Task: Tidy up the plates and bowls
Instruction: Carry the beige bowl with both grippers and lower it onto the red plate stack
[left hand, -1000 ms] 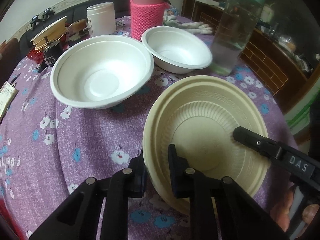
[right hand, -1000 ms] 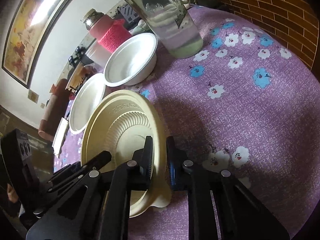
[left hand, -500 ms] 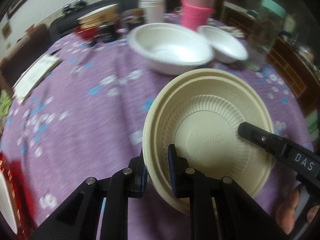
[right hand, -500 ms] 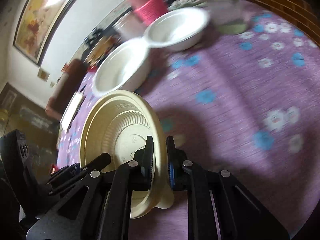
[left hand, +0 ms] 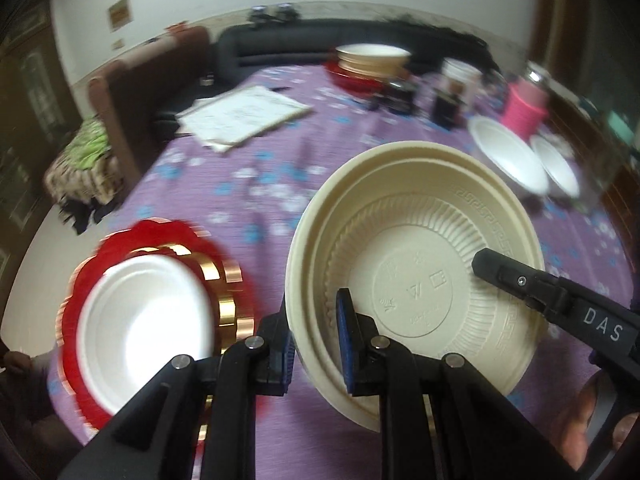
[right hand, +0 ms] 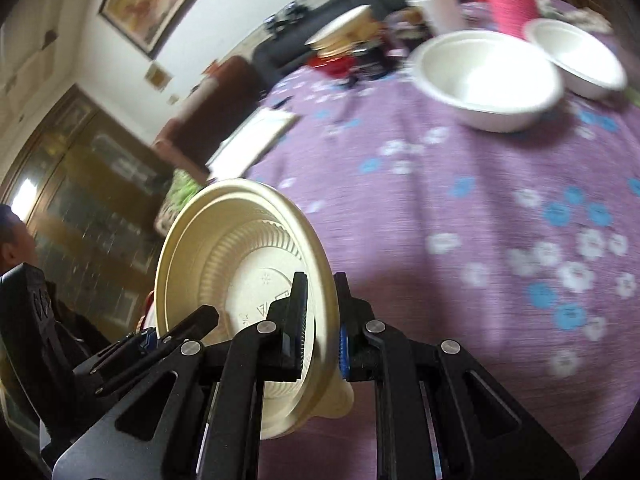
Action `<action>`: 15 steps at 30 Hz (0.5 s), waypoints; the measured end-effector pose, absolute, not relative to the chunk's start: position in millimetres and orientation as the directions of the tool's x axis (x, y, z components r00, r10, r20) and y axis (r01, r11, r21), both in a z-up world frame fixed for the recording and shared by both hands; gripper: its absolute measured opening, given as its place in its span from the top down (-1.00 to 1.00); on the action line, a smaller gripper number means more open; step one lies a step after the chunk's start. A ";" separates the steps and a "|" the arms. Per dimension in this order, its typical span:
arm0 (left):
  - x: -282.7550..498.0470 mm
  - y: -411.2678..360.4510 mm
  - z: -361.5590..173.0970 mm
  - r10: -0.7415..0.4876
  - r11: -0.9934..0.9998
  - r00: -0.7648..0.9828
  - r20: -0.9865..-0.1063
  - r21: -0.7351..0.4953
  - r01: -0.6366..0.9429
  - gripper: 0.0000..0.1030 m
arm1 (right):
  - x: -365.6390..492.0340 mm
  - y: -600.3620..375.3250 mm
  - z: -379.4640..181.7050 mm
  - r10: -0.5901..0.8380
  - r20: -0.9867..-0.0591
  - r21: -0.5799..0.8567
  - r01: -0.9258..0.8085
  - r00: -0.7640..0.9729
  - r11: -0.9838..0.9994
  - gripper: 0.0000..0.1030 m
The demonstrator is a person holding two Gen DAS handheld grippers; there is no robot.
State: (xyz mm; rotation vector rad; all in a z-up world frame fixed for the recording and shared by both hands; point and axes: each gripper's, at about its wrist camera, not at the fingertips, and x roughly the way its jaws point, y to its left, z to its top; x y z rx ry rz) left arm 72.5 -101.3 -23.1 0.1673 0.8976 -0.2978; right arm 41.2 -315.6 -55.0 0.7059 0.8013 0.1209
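Observation:
A cream ribbed bowl [left hand: 416, 256] hangs above the purple flowered table, held from both sides. My left gripper [left hand: 316, 332] is shut on its near-left rim, and my right gripper [right hand: 320, 320] is shut on the opposite rim of the cream bowl [right hand: 236, 260]. The right gripper's finger [left hand: 520, 280] shows inside the bowl in the left wrist view. To the lower left sits a white bowl [left hand: 144, 324] on a red and gold plate [left hand: 228, 280]. Two white bowls stand far right, the larger [right hand: 488, 80] beside the smaller [right hand: 576, 56].
A stack of cream plates on a red dish [left hand: 370, 62], a white jar [right hand: 434, 0] and a pink knitted bottle [left hand: 524, 104] line the table's far side. Papers [left hand: 244, 114] lie at the far left. A brown chair [left hand: 116, 112] stands beyond the table edge.
Both grippers have carried the cream bowl leftward across the table, away from the two white bowls. The red and gold plate with its white bowl has come into view at lower left.

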 end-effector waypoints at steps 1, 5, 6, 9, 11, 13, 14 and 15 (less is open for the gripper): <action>72.9 -94.3 -21.7 -0.178 0.950 0.592 -0.786 0.018 0.311 0.67 | 47.9 -303.6 -49.6 0.365 -0.613 0.618 0.137 0.700 0.774 0.75; 78.6 -47.9 -14.1 -0.149 0.972 0.616 -0.774 0.000 0.235 0.67 | 64.9 -265.5 -37.7 0.404 -0.603 0.611 0.073 0.688 0.788 0.75; 78.4 -38.7 -13.1 -0.141 0.976 0.621 -0.771 -0.002 0.219 0.67 | 69.0 -253.9 -35.9 0.416 -0.601 0.609 0.053 0.683 0.792 0.75; 81.3 -10.4 -12.9 -0.110 0.987 0.632 -0.767 -0.012 0.158 0.67 | 82.9 -220.3 -32.6 0.450 -0.600 0.603 0.003 0.662 0.798 0.75; 86.0 6.1 -16.6 -0.094 0.992 0.631 -0.770 -0.022 0.121 0.67 | 89.8 -202.7 -31.5 0.465 -0.600 0.598 -0.021 0.652 0.801 0.75; 88.8 19.5 -20.3 -0.086 0.995 0.627 -0.774 -0.032 0.098 0.67 | 97.7 -184.2 -32.0 0.475 -0.603 0.589 -0.044 0.641 0.807 0.75; 90.3 24.7 -23.3 -0.082 0.996 0.622 -0.779 -0.035 0.087 0.67 | 102.2 -176.0 -32.7 0.477 -0.605 0.583 -0.052 0.637 0.810 0.75; 92.8 29.3 -27.2 -0.080 0.996 0.615 -0.784 -0.040 0.079 0.67 | 106.2 -169.2 -33.7 0.476 -0.607 0.576 -0.061 0.636 0.815 0.75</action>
